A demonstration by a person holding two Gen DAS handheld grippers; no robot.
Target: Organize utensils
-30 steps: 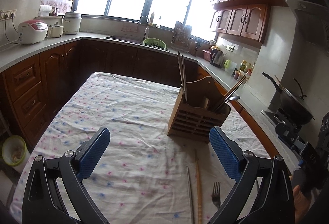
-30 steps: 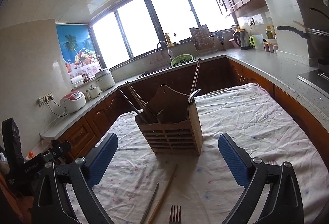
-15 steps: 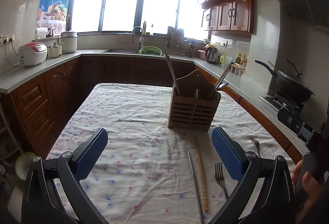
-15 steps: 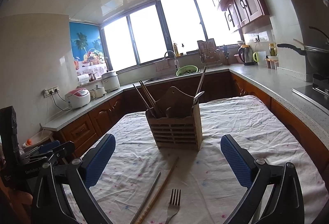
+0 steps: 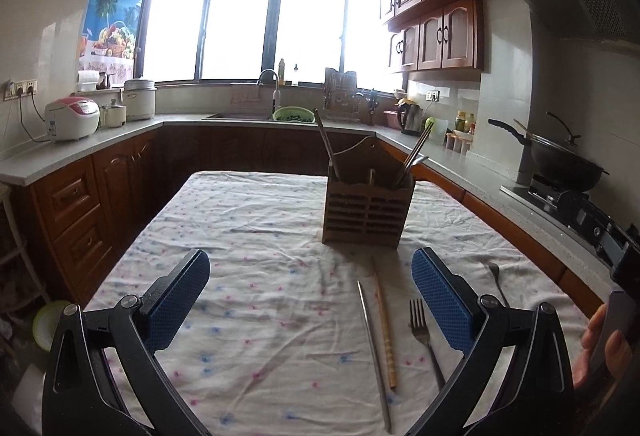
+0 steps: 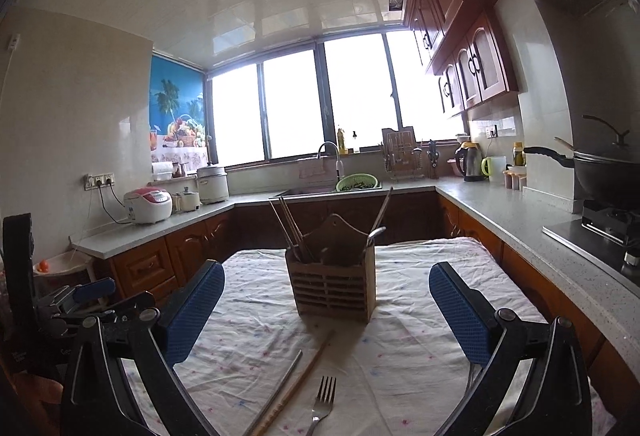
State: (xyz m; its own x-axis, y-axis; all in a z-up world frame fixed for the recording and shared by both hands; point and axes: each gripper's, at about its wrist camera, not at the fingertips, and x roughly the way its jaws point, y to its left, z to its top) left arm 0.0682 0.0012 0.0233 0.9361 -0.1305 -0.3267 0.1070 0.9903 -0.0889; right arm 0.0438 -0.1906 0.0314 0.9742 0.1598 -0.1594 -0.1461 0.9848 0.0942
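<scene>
A wooden slatted utensil holder (image 5: 366, 210) (image 6: 332, 290) stands on the cloth-covered table (image 5: 248, 236) and holds several chopsticks and a spoon. In front of it lie a metal chopstick (image 5: 373, 350) (image 6: 280, 390), a wooden chopstick (image 5: 385, 324) (image 6: 304, 374), a fork (image 5: 425, 336) (image 6: 322, 402) and a spoon (image 5: 496, 278). My left gripper (image 5: 310, 300) is open and empty above the near table, left of the loose utensils. My right gripper (image 6: 326, 310) is open and empty, facing the holder.
Wooden kitchen counters surround the table on three sides. A rice cooker (image 5: 72, 118) sits on the left counter, a sink with a green colander (image 5: 294, 114) at the back, a kettle (image 5: 412, 118) and a wok (image 5: 560, 160) on the stove at right.
Both grippers have pulled back and levelled out. The holder looks farther away, and more of the loose utensils show on the cloth. Both grippers stay open.
</scene>
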